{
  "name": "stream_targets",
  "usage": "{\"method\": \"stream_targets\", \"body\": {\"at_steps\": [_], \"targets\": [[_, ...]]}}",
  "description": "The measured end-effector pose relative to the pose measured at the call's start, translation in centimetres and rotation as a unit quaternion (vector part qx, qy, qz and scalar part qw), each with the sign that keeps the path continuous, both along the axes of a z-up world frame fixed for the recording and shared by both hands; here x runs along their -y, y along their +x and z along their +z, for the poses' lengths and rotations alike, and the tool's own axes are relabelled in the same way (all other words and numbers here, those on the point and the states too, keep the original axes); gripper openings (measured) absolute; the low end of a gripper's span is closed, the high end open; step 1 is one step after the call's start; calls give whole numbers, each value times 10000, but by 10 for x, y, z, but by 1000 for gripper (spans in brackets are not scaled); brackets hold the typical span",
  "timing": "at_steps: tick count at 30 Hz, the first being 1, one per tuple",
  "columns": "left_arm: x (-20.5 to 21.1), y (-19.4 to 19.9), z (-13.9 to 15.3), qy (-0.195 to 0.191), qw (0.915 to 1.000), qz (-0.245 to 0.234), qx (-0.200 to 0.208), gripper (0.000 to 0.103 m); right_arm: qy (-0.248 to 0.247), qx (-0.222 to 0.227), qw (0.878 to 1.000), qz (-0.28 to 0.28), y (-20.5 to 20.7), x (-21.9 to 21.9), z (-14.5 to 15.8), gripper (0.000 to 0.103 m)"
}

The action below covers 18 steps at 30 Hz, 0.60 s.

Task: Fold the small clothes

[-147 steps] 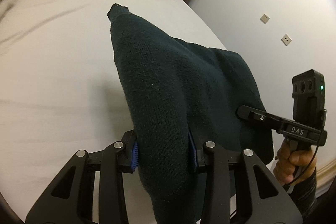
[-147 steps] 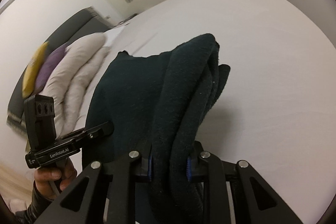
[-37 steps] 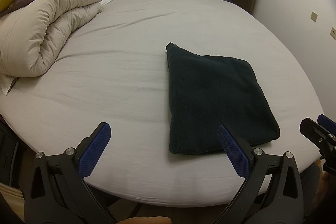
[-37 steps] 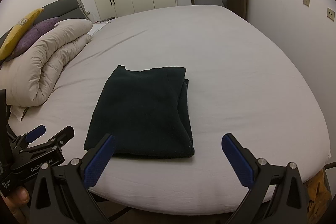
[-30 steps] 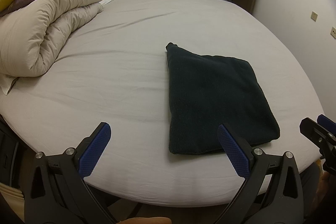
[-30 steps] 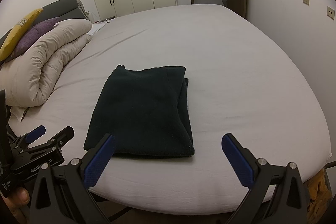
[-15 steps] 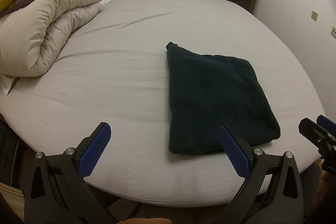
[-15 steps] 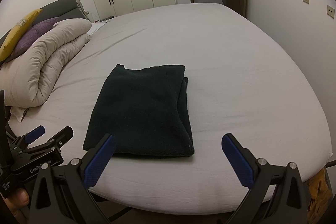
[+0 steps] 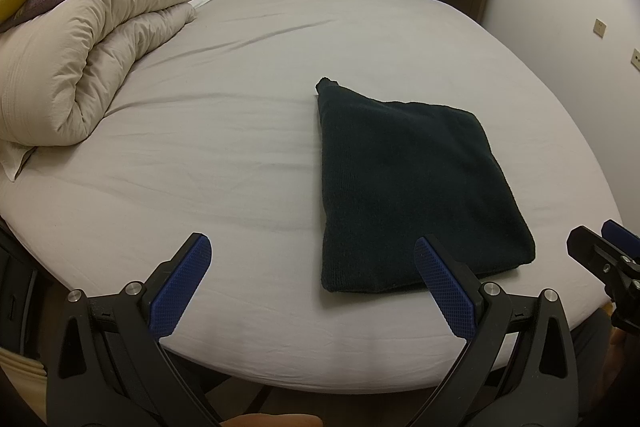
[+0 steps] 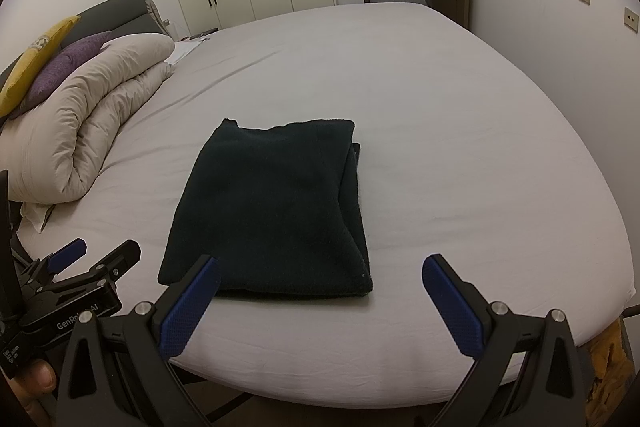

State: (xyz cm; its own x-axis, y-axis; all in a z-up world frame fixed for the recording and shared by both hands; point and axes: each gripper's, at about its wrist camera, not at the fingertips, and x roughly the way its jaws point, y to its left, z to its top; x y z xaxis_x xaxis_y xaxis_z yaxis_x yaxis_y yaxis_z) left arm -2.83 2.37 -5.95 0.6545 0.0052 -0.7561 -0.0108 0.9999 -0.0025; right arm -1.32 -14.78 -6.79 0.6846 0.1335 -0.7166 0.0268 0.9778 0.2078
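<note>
The dark green garment (image 9: 412,183) is lying folded into a flat rectangle on the grey bed (image 9: 240,75), near the front edge and well apart from the rolled beige duvet (image 9: 88,55) at the far left. From the left tongs (image 9: 312,283), which are hanging spread wide and empty just off the bed's edge, the garment is sitting ahead and to the right, its near left corner just past the right blue pad. From the right tongs (image 10: 320,291), also spread and empty, it is lying straight ahead and slightly left. Its long axis is running away from both tongs, with the stacked layers showing along its right side. The right tongs are looking better centred for any further fold.
</note>
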Motion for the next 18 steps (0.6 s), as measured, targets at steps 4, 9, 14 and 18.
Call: {"method": "stream_targets", "body": {"at_steps": [4,9,14,18], "targets": [[-3,1,-2,-26,10000,-7,-42,103,5,-7,10000,4,0,0,0,103],[-5,2,-3,-8,10000,-13,-53,103,10,-7,10000,8,1,1,-1,103],[-6,3,-5,-16,10000,11,-65,103,10,-12,10000,14,2,2,0,103],[-6,4,-4,60,10000,12,-23,103,13,-14,10000,15,2,3,0,103]]}}
